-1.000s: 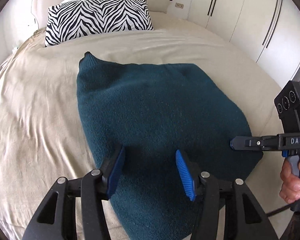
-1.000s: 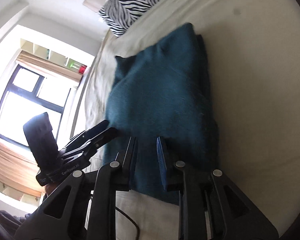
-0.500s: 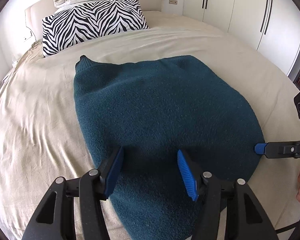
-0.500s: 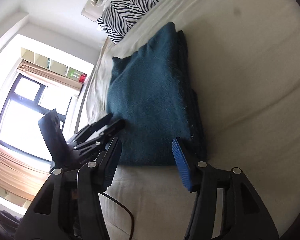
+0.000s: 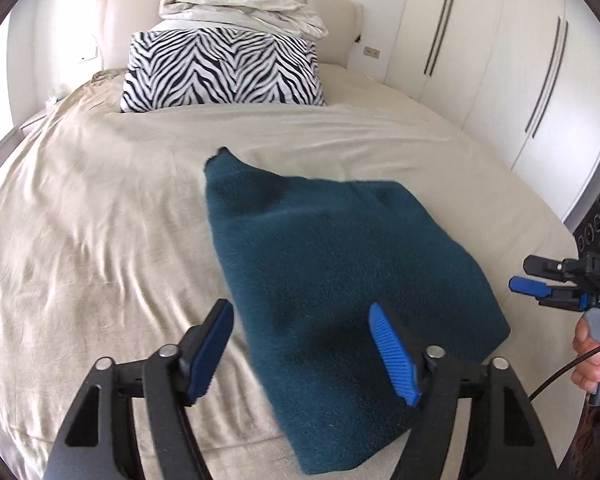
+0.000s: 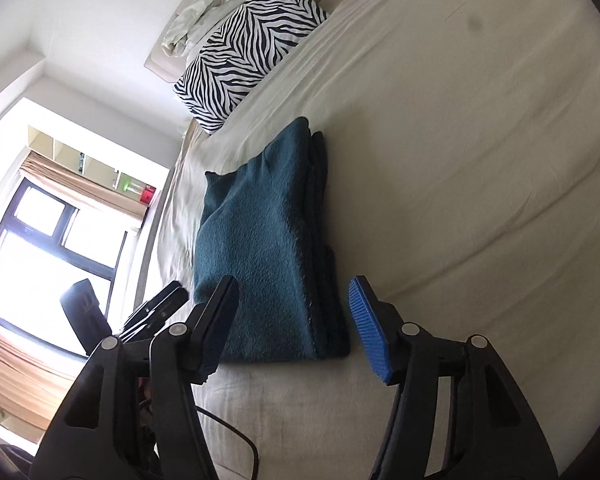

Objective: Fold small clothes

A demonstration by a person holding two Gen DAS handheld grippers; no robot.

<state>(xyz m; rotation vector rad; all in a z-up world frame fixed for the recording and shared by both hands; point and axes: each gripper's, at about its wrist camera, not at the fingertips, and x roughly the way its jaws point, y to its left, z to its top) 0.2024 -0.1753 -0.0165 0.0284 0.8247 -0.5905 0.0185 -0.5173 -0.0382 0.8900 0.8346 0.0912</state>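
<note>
Beige-sheeted bed (image 5: 100, 208), zebra pillow (image 5: 220, 70) by the headboard, white wardrobes (image 5: 500, 60) alongside. The folded teal sweater (image 5: 340, 280) lies near the foot edge, long axis running toward the pillow. Left gripper (image 5: 300, 348) and right gripper (image 6: 292, 324) both hang spread wide, holding nothing.

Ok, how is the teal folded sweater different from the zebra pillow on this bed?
The teal sweater is one plain colour; the zebra pillow has black and white stripes. The sweater lies flat mid-bed near both open grippers; the pillow sits propped near the headboard. Both rest on the beige sheet.
</note>
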